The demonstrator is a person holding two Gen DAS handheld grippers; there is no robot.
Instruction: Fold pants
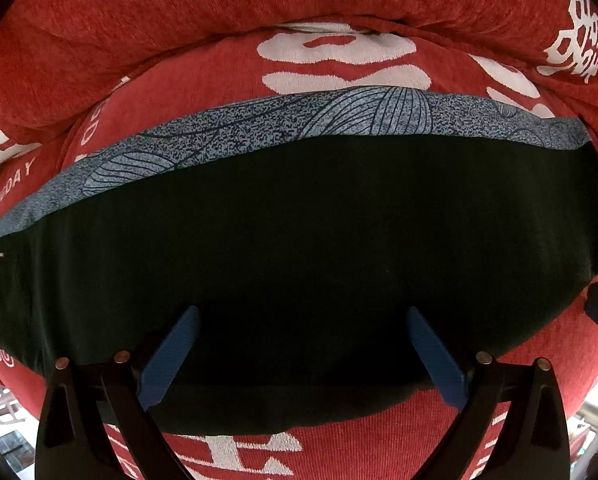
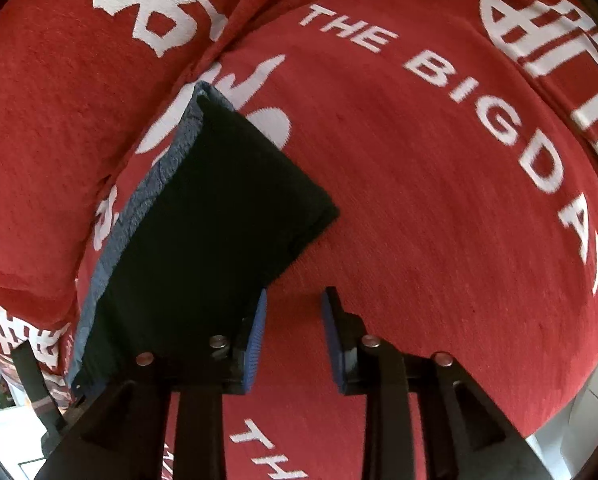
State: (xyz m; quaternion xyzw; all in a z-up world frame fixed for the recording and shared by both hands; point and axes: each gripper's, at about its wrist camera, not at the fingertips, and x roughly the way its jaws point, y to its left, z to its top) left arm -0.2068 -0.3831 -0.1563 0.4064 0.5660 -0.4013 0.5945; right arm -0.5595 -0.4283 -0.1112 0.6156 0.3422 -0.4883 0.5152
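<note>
Lying crosswise, folded pants [image 1: 299, 260]

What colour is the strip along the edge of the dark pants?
Speckled blue-grey strip with dark leaf-like lines, clearest in the left wrist view.

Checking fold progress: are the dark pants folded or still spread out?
Folded. The dark pants form a compact rectangle on the red printed cover, with the grey patterned layer showing along one edge.
</note>
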